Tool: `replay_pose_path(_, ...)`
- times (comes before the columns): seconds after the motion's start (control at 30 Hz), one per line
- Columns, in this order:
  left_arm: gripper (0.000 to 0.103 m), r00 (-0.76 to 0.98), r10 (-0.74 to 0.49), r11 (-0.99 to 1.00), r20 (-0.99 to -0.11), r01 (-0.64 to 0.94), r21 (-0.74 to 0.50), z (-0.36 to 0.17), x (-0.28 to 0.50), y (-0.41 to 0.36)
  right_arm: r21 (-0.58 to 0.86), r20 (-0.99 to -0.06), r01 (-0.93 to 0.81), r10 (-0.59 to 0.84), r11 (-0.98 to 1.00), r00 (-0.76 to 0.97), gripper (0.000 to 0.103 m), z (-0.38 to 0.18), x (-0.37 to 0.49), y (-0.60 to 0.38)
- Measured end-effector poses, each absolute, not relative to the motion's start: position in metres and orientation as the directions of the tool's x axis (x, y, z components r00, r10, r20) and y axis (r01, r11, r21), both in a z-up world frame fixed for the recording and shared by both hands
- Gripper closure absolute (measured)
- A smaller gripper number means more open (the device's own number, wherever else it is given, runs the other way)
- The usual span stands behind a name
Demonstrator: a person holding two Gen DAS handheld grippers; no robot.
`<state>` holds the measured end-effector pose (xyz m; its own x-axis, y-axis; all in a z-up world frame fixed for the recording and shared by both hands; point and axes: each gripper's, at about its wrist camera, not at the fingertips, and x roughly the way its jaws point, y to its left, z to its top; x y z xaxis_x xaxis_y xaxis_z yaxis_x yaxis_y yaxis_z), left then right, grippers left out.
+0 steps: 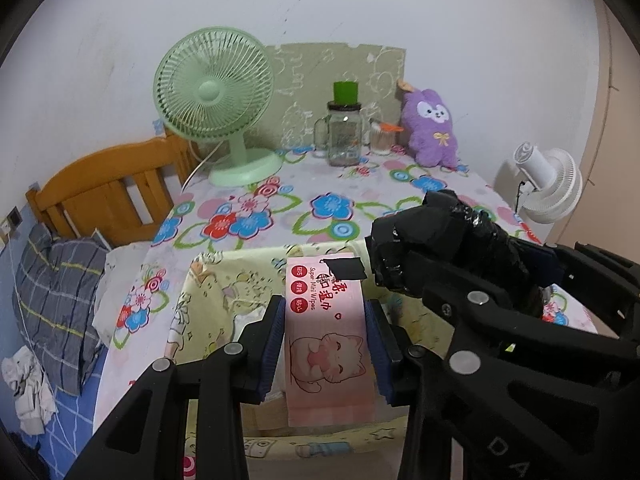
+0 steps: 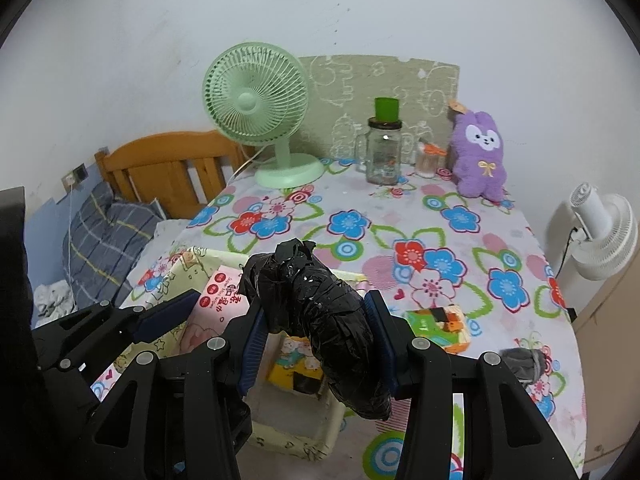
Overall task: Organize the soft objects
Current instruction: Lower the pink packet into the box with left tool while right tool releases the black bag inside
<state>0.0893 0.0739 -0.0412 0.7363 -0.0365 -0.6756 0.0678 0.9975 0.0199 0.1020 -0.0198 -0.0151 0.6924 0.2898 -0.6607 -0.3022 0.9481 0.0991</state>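
While we are holding both loads over the fabric bin (image 2: 296, 436), our left gripper (image 1: 325, 344) is clamping the pink wipes pack (image 1: 328, 336) and our right gripper (image 2: 320, 340) the black bundle (image 2: 320, 312); neither is dropped in, and a small packet (image 2: 440, 328) is waiting at three o'clock

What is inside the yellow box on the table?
In the yellow box, a yellow pack with cartoon figures lies on the bottom. The right gripper with its black bundle hides the rest, so other contents cannot be seen.

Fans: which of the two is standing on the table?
The mint-green desk fan, on the floral tablecloth at the back left. The white fan sits off the table's right edge, beside the wall.
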Motion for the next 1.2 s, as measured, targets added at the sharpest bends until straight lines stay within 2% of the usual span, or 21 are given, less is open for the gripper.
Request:
replay_pose_path(0.2, 0.058, 0.713, -0.015, 0.999, -0.701, 0.044, 0.023, -0.053, 0.094, 0.083, 0.103, -0.685, -0.333, 0.310, 0.937, 0.660, 0.052, -0.027, 0.111, -0.007)
replay_pose_path(0.33, 0.044, 0.706, -0.007, 0.999, -0.708, 0.029, 0.019, -0.059, 0.095, 0.091, 0.115, -0.698, -0.353, 0.329, 0.928, 0.636, 0.052, -0.034, 0.116, 0.001)
replay_pose_path(0.5, 0.033, 0.698, 0.005, 1.000, -0.716, 0.013, 0.020, -0.063, 0.097, 0.100, 0.127, -0.704, -0.372, 0.348, 0.919, 0.618, 0.052, -0.040, 0.121, 0.012)
replay_pose_path(0.63, 0.019, 0.701, 0.022, 1.000, -0.713, -0.001, 0.030, -0.062, 0.095, 0.104, 0.142, -0.709, -0.390, 0.368, 0.910, 0.602, 0.052, -0.045, 0.125, 0.020)
replay_pose_path(0.7, 0.018, 0.704, 0.028, 0.999, -0.710, -0.009, 0.031, -0.061, 0.094, 0.107, 0.144, -0.708, -0.405, 0.379, 0.903, 0.596, 0.050, -0.048, 0.126, 0.024)
replay_pose_path(0.77, 0.017, 0.700, 0.031, 0.999, -0.713, -0.011, 0.033, -0.063, 0.094, 0.108, 0.165, -0.712, -0.414, 0.398, 0.895, 0.578, 0.045, -0.050, 0.127, 0.026)
replay_pose_path(0.83, 0.017, 0.697, 0.035, 0.999, -0.717, -0.014, 0.036, -0.064, 0.095, 0.108, 0.171, -0.721, -0.408, 0.396, 0.897, 0.569, 0.034, -0.052, 0.129, 0.027)
replay_pose_path(0.9, 0.017, 0.696, 0.032, 0.999, -0.717, -0.010, 0.035, -0.064, 0.094, 0.108, 0.178, -0.724, -0.406, 0.399, 0.896, 0.562, 0.030, -0.054, 0.129, 0.027)
replay_pose_path(1.03, 0.016, 0.701, 0.027, 0.999, -0.713, -0.004, 0.034, -0.062, 0.093, 0.104, 0.168, -0.720, -0.401, 0.390, 0.901, 0.574, 0.024, -0.052, 0.127, 0.026)
replay_pose_path(1.2, 0.013, 0.708, 0.015, 1.000, -0.706, 0.007, 0.029, -0.057, 0.092, 0.097, 0.148, -0.708, -0.389, 0.372, 0.909, 0.600, 0.021, -0.046, 0.124, 0.017)
